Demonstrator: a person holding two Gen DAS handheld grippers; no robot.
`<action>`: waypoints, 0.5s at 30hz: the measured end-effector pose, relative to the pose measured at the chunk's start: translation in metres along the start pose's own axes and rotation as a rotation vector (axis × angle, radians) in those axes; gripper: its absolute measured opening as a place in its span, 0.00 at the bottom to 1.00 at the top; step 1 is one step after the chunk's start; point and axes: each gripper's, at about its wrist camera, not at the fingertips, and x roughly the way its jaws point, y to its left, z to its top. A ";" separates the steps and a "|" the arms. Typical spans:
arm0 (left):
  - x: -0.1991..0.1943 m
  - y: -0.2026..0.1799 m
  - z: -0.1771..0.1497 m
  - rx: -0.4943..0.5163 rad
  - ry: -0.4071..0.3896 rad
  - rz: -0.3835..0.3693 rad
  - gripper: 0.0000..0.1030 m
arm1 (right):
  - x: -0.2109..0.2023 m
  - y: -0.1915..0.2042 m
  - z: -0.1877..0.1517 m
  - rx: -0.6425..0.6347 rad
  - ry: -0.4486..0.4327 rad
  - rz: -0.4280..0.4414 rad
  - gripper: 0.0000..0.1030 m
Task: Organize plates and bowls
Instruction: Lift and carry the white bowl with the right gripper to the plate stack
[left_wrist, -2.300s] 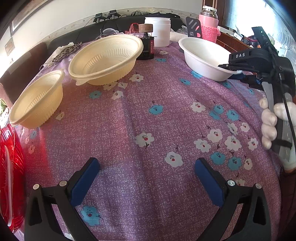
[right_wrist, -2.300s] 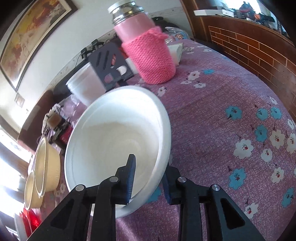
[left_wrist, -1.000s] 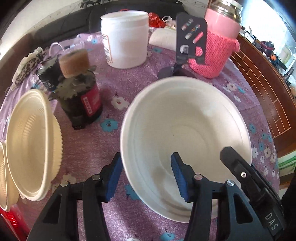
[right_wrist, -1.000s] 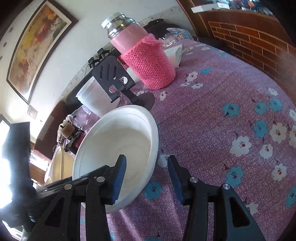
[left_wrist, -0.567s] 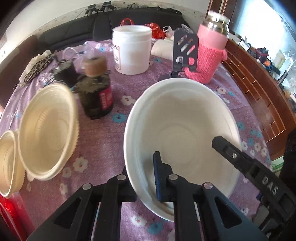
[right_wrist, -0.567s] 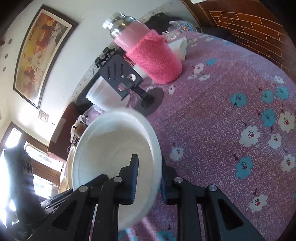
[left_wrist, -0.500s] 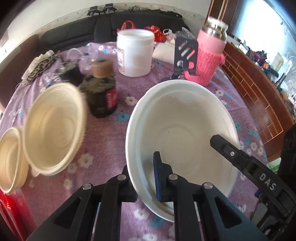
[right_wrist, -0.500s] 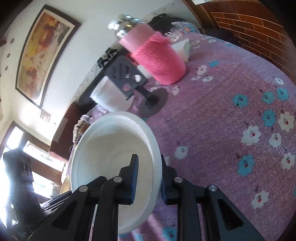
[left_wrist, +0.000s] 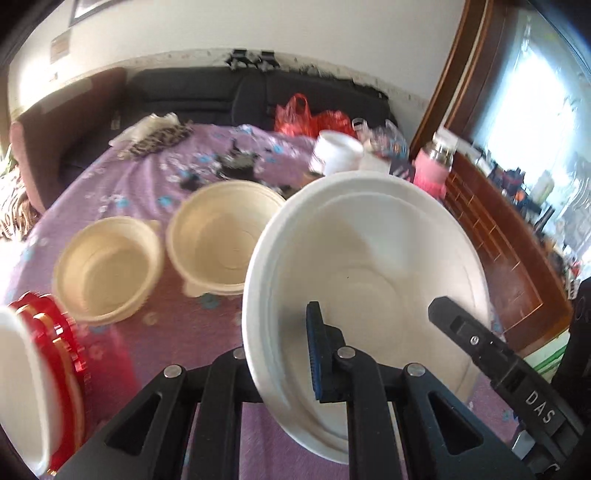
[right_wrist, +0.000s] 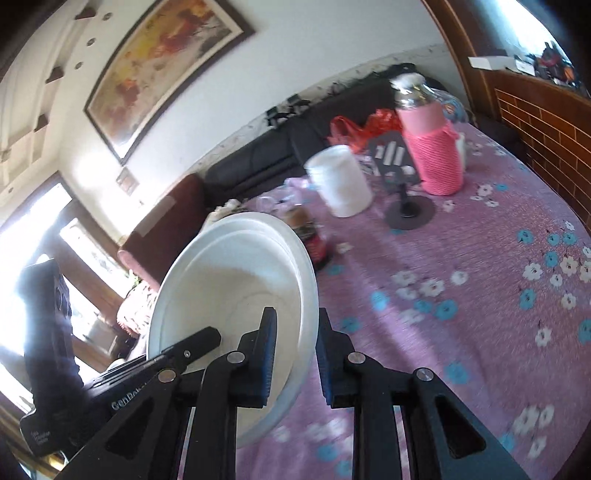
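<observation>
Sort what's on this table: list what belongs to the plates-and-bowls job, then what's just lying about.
Job:
large white plastic bowl, clamped by both the left gripper and right gripper
two cream ribbed bowls
red plates

Lying about:
white plastic tub
pink knitted-sleeve flask
dark bottle
black phone stand

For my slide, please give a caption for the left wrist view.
Both tools grip one white bowl above two cream bowls.

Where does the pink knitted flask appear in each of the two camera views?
Left wrist: pink knitted flask stands far back, upper right, small, behind the white bowl.
Right wrist: flask upper right, large.
Shared landmark: white tub beside it.
</observation>
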 end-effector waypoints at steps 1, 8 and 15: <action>-0.012 0.006 -0.003 -0.011 -0.019 -0.001 0.12 | -0.004 0.009 -0.003 -0.011 -0.001 0.007 0.21; -0.070 0.061 -0.024 -0.110 -0.104 0.000 0.13 | -0.019 0.081 -0.028 -0.109 -0.008 0.049 0.22; -0.107 0.126 -0.050 -0.253 -0.128 -0.004 0.13 | -0.011 0.143 -0.051 -0.186 0.030 0.100 0.22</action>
